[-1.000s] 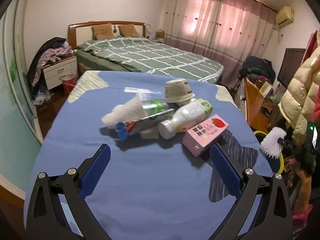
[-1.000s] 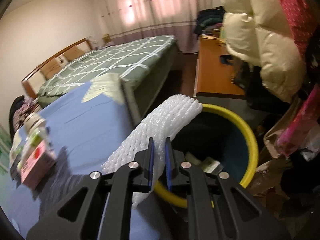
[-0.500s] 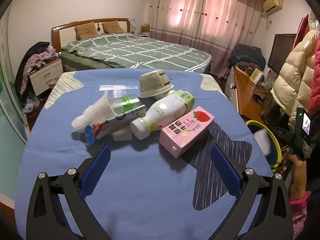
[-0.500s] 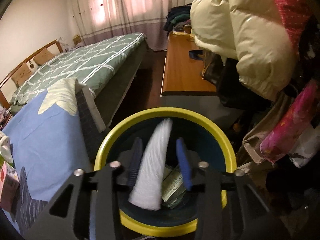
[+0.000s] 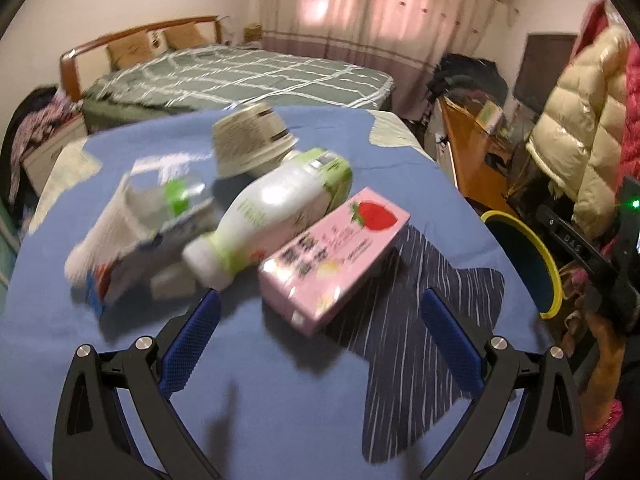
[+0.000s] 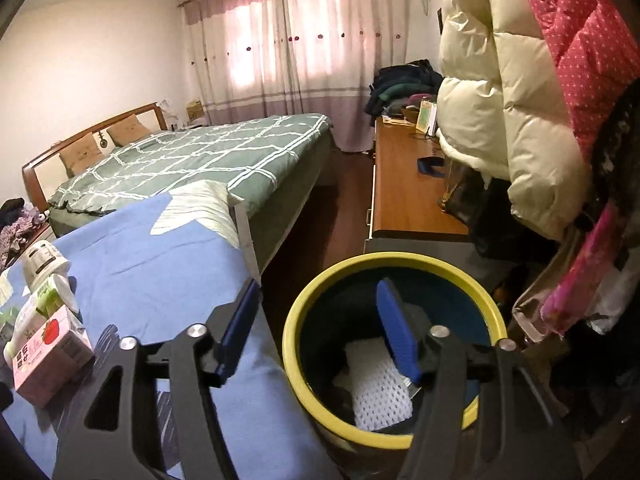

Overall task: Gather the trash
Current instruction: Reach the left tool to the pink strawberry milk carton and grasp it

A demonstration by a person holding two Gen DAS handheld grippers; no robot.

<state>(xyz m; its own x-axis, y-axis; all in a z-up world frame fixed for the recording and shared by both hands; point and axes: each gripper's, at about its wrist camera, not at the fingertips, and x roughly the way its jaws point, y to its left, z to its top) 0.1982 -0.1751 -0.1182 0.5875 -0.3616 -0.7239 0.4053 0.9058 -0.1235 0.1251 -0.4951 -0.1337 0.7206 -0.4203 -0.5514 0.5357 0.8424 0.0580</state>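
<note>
A pink strawberry carton (image 5: 334, 250) lies on the blue cloth (image 5: 260, 400), with a white-and-green bottle (image 5: 272, 216), a paper cup (image 5: 250, 140), a clear bottle (image 5: 168, 196) and white foam net (image 5: 100, 236) beside it. My left gripper (image 5: 320, 336) is open, just short of the carton. My right gripper (image 6: 320, 320) is open and empty over the yellow-rimmed bin (image 6: 304, 364), also in the left wrist view (image 5: 548, 280). A white foam net (image 6: 380, 388) lies inside the bin. The carton (image 6: 48, 356) shows at the left of the right wrist view.
A bed with a green checked cover (image 6: 192, 160) stands behind the table. A wooden desk (image 6: 404, 196) is beside the bin. Puffy cream and pink coats (image 6: 520, 100) hang at the right, close over the bin. A bedside drawer unit (image 5: 40, 152) is far left.
My right gripper opened and let the white foam net fall into the bin, then drew back. My left gripper moved closer to the pink carton and the bottles.
</note>
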